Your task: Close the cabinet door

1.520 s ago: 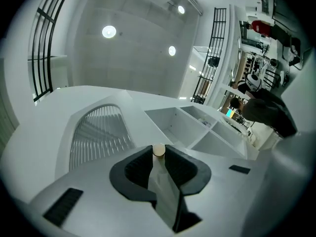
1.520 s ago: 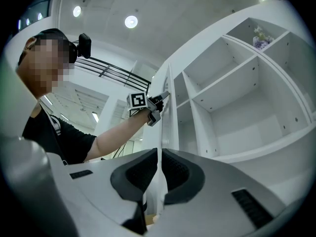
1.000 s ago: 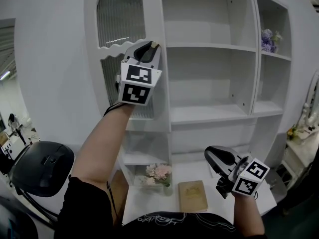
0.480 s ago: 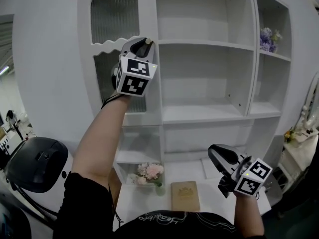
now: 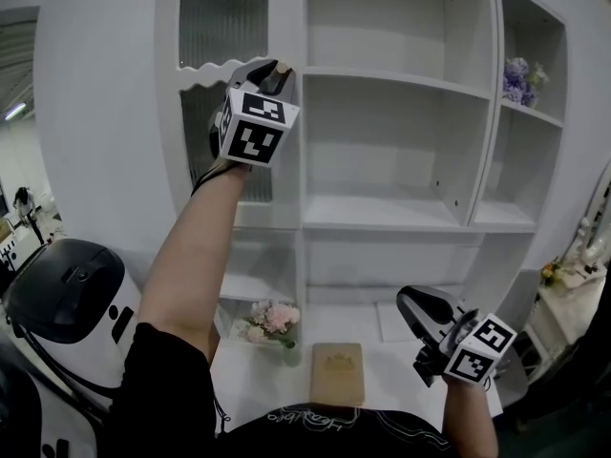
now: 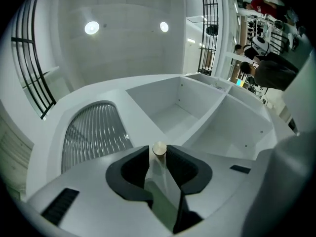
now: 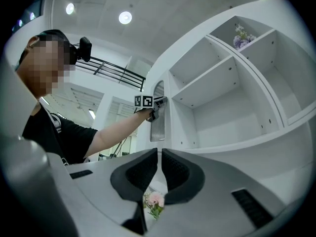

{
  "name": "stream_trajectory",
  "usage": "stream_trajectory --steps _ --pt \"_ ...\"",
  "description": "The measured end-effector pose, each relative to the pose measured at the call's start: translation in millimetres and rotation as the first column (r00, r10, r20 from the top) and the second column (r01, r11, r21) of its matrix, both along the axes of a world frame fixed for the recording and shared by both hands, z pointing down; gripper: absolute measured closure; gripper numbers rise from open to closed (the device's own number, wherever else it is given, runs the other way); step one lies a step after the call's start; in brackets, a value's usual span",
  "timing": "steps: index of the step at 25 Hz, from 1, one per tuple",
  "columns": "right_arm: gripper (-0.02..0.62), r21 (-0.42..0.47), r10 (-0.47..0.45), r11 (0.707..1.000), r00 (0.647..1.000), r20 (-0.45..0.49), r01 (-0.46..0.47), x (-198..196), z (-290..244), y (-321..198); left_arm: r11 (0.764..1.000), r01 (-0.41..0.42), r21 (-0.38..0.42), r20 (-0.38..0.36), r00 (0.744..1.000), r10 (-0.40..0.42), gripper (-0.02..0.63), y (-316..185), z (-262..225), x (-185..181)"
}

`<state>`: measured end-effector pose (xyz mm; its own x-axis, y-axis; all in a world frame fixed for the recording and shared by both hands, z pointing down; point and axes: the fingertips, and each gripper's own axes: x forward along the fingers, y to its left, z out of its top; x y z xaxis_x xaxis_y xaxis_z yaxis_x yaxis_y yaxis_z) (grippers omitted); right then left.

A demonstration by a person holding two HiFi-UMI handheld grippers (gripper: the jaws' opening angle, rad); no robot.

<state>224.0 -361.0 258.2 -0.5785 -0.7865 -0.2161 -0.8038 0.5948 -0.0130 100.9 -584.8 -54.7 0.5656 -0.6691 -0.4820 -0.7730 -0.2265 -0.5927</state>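
Door: your cabinet door [image 5: 221, 27] lies along the cabinet [image 5: 387, 219] front, shut or very nearly.
Left tongs [image 6: 159, 152]: clamped on the door's knob [image 6: 159, 148].
Right tongs [image 7: 159, 154]: almost together, empty, low and well away from the door.
Left to do: by my judgement, seat the door, then release the knob.

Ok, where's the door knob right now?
The door knob sits between the left gripper's jaws, centre of the left gripper view. In the head view it is upper left, on the cabinet door's right edge beside the shelves.
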Motion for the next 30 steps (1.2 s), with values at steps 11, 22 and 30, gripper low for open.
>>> stream_trajectory --steps 11,22,30 --pt "0.54 -0.059 -0.004 0.998 1.0 0.03 0.005 21 18 16 0.961 -0.218 -0.173 -0.209 0.961 0.181 0.303 29 26 -25" --pt "0.54 -0.129 -0.104 0.986 0.994 0.015 0.105 -48 37 43 0.815 -0.371 -0.445 -0.187 0.928 0.321 0.395 125 182 -50" --pt "0.54 -0.159 -0.137 0.977 0.99 0.041 0.142 -115 54 89 0.515 -0.584 -0.627 -0.408 0.81 0.421 0.524 237 314 -109"
